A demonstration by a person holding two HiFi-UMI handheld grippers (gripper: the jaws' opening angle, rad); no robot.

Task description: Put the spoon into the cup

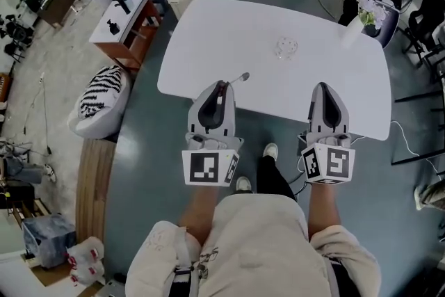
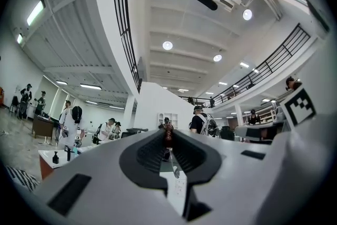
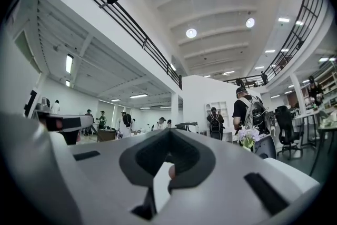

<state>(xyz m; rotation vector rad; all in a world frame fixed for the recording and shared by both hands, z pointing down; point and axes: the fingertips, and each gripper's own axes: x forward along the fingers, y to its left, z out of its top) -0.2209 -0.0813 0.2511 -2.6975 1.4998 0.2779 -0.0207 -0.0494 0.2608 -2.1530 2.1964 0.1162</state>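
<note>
A clear glass cup point(image 1: 286, 47) stands near the middle of the white table point(image 1: 208, 31). My left gripper point(image 1: 222, 85) hovers over the table's near edge, shut on a spoon point(image 1: 240, 77) whose metal bowl sticks out to the right of the fingertips, toward the cup. In the left gripper view the spoon's dark red handle end point(image 2: 168, 135) sits pinched between the tips of the left gripper point(image 2: 168, 131). My right gripper point(image 1: 322, 86) is level with the left one, over the near edge further right, shut with nothing held. The right gripper point(image 3: 169, 132) points across the room.
A white vase of flowers point(image 1: 367, 16) stands at the table's far right corner. A zebra-patterned beanbag point(image 1: 101, 99) and a wooden bench point(image 1: 94, 184) lie left of the table, with a small side table point(image 1: 125, 17) behind them. Other people stand in the background.
</note>
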